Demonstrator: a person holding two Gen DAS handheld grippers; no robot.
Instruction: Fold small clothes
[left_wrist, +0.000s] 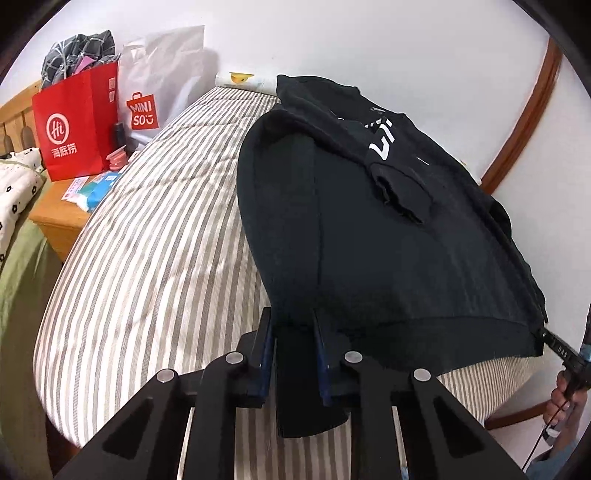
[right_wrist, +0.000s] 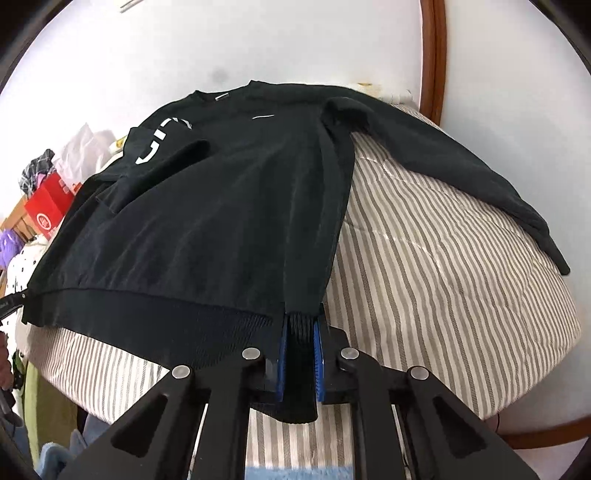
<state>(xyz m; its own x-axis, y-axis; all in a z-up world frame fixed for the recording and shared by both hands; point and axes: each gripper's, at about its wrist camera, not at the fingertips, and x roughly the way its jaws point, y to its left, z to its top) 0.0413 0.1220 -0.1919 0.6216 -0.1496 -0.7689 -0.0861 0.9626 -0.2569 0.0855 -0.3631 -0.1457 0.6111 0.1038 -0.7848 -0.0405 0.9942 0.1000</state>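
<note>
Holding the hem of the black sweatshirt (right_wrist: 221, 221) at both lower corners, I note the left tongs (left_wrist: 295, 325) clenched on the hem at one end and the right tongs (right_wrist: 301, 325) clenched on the ribbed hem at the other. The sweatshirt lies spread on the striped bed cover (left_wrist: 155, 221), chest up, with white lettering (left_wrist: 382, 144) near one shoulder. One sleeve (right_wrist: 461, 177) stretches out across the cover on my right; the other sleeve (right_wrist: 162, 173) is folded in over the body. Left of the bed stands a wooden nightstand (left_wrist: 55, 210) carrying a red paper bag (left_wrist: 74, 129), a white Miniso bag (left_wrist: 155, 85) and small packets (left_wrist: 92, 188). A white wall (left_wrist: 369, 37) runs behind the bed, with a curved brown wooden frame (left_wrist: 524, 122) at the right. Nothing lies between either tongs and the garment.
</note>
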